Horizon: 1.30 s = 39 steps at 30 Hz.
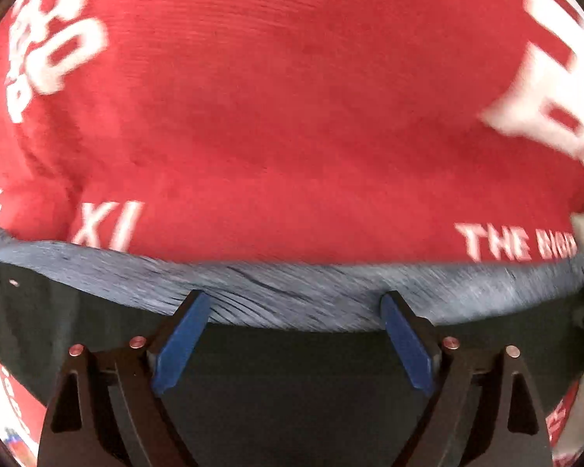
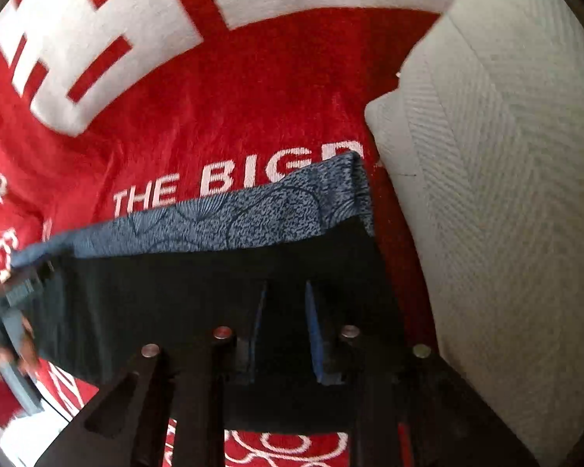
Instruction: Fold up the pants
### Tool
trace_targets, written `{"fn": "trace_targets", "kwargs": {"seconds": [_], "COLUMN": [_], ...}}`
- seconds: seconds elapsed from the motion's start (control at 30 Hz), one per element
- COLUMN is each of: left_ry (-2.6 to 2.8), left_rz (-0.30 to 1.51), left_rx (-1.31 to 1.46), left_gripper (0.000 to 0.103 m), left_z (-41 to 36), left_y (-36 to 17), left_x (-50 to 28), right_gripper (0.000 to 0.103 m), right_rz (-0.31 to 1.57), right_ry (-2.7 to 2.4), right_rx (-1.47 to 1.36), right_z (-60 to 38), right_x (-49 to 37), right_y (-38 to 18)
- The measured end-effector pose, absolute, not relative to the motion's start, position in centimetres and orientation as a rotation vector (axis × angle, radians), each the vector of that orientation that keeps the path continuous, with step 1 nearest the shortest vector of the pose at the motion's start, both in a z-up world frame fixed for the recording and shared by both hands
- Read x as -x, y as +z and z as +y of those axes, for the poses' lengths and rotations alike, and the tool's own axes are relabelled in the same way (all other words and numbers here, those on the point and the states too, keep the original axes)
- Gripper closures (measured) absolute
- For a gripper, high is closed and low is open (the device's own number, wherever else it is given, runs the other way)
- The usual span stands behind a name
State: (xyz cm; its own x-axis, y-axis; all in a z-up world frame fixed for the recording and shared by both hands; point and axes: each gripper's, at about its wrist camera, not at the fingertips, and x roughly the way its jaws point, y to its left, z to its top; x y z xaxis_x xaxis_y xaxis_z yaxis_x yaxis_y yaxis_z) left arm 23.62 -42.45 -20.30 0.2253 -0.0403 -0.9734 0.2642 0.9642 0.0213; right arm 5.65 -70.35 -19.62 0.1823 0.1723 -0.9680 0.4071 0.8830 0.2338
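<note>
**Pants on the red blanket, both grippers over the dark cloth**

Surroundings. A red blanket (image 1: 284,109) with large white lettering covers the whole surface under the work; the words "THE BIG" show just beyond the far edge of the garment in both wrist views. At the right of the scene a pale grey cushion (image 2: 498,179) with a herringbone weave lies on the blanket, its near corner close beside the right end of the garment, apart from it by a strip of red. Nothing else lies across the cloth.

The pants (image 2: 198,303) lie flat on the blanket: dark, near-black fabric with a blue patterned band (image 2: 253,218) along the far edge. The band's right end is turned up a little near the cushion.

Left side. The left gripper (image 1: 294,336) points steeply down at the pants. Its two blue pads (image 1: 181,344) stand wide apart, tips just at the near edge of the blue band, dark cloth below and between them. Nothing is pinched. The picture is motion-blurred.

Right side. The right gripper (image 2: 286,330) also points steeply down, over the dark cloth toward the right end of the pants. Its blue pads (image 2: 315,334) stand close together with a narrow gap. Dark fabric fills the view between and around them; I cannot tell whether a fold is caught there.

At the far left edge of the right wrist view, the person's hand (image 2: 19,354) with a sleeve holds a grey-blue handle beside the left end of the pants.
</note>
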Motion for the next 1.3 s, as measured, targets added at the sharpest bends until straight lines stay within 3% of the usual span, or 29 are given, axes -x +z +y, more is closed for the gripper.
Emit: {"fn": "trace_targets", "kwargs": {"seconds": [0.3,0.57,0.8,0.93,1.0,1.03,1.3], "left_ry": [-0.033,-0.272,-0.306,-0.293,-0.288,-0.296,-0.336], "left_rz": [1.325,1.374,1.348,1.351,1.356,1.357,1.373], "left_rx": [-0.172,-0.167,-0.206,-0.247,-0.239,-0.23,-0.269], "left_gripper": [0.012,0.012,0.006,0.006,0.007,0.007,0.006], "left_z": [-36.4,-45.6,-47.8,-46.0,-46.0,-46.0,-46.0], "left_y": [-18.8,-20.5,-23.0,-23.1,-22.5,-22.1,-22.9], "left_x": [-26.4,-22.0,-22.4,-24.0,-24.0,-23.6,-20.3], "right_gripper": [0.07,0.069,0.072,0.064,0.047,0.045,0.044], "right_rz": [1.309,1.327,1.319,1.272,1.22,1.194,1.224], "right_ry": [-0.131,0.059,-0.163,-0.227,-0.213,-0.209,-0.362], "right_rx": [-0.582,-0.543,-0.37,-0.538,-0.616,-0.665,-0.97], "right_z": [-69.2,-62.3,-68.2,-72.2,-72.5,-72.2,-68.7], "right_x": [-5.7,-12.7,-11.5,-7.9,-5.0,-3.3,4.5], "right_y": [-17.1,-19.8,-19.9,-17.6,-15.9,-15.3,-19.2]}}
